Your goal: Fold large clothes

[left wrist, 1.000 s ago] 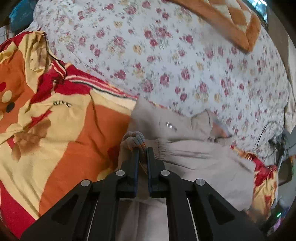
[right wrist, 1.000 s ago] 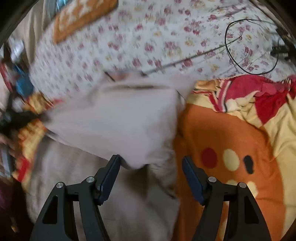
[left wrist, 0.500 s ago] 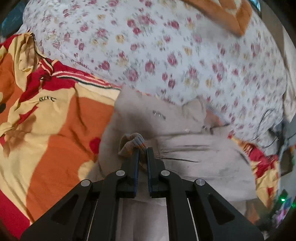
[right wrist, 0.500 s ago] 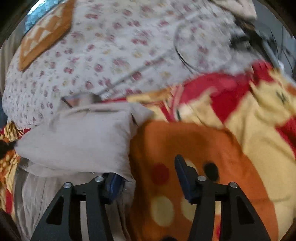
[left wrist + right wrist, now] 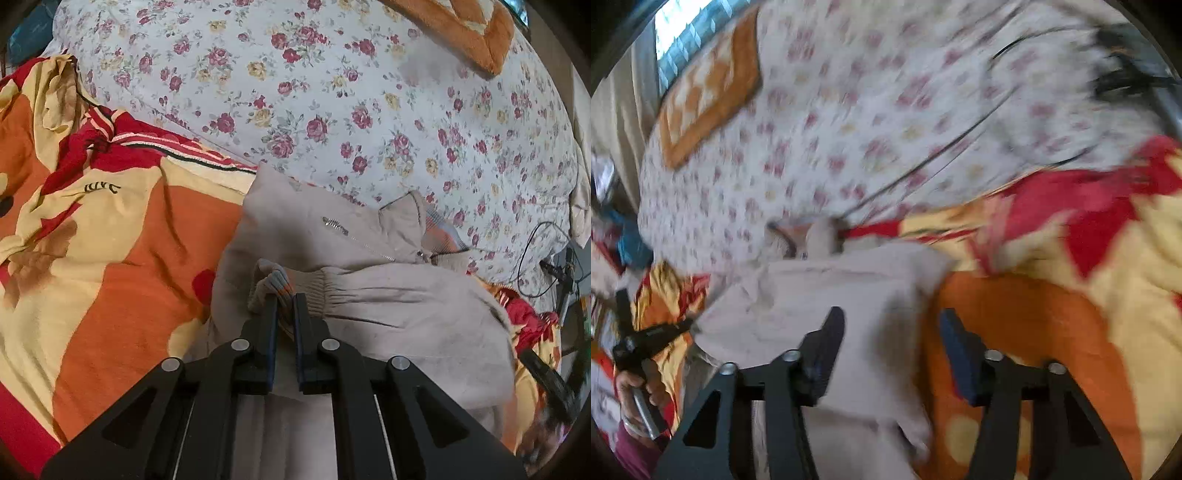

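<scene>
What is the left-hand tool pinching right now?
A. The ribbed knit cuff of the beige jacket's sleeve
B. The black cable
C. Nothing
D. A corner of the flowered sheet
A. The left gripper has its jaws nearly together on the ribbed knit cuff of the beige zip-up jacket.

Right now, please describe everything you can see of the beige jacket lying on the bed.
The beige zip-front fabric jacket lies partly folded on the orange, yellow and red cartoon blanket, its collar toward the white floral bedsheet. It looks like soft, slightly soiled cloth, with a metal zipper and a ribbed elastic cuff. One sleeve is drawn across the body; the left tool is shut on its cuff. The right tool is open above the jacket's edge.
</scene>
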